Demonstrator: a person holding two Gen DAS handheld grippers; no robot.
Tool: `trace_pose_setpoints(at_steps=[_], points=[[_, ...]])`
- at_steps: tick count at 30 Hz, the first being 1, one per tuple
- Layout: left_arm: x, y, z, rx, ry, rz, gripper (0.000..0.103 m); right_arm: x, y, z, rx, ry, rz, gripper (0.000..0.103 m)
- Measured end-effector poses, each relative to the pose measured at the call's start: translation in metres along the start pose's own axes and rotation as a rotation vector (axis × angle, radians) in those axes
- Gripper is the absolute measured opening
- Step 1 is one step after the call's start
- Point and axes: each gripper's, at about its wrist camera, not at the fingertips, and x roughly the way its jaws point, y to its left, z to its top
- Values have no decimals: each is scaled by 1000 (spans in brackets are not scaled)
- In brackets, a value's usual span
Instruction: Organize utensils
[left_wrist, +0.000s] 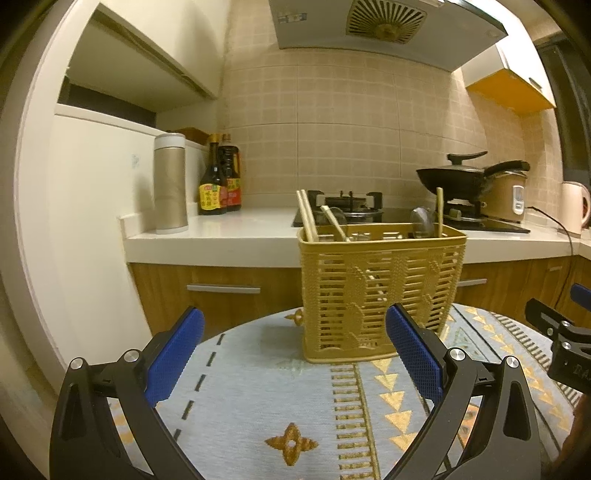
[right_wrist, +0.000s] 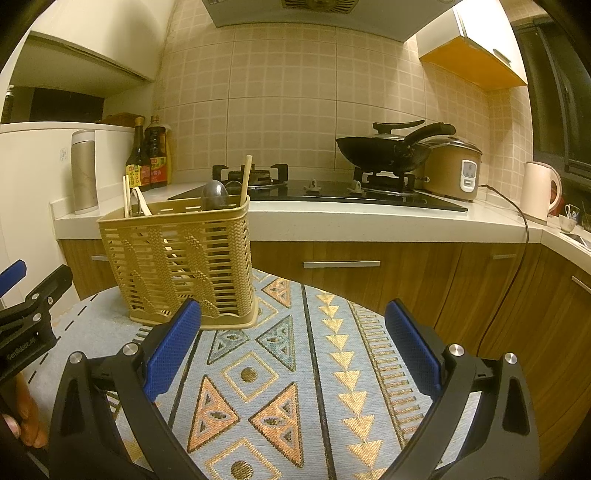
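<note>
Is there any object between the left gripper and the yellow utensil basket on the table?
Nothing visible does. The left gripper is open and empty, and only bare patterned tablecloth lies between it and the utensil basket.

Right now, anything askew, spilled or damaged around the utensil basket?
Nothing stands out. The basket stands upright on the patterned cloth, chopsticks and spoons inside, leaning a little. No spill shows. Left gripper and right gripper are open, holding nothing.
</note>
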Motion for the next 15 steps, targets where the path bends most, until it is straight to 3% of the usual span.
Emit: trace_pose_setpoints(at_steps=[15], points=[[0, 5, 1, -16, -4, -25, 96, 0, 2, -1, -2, 0, 0, 95]])
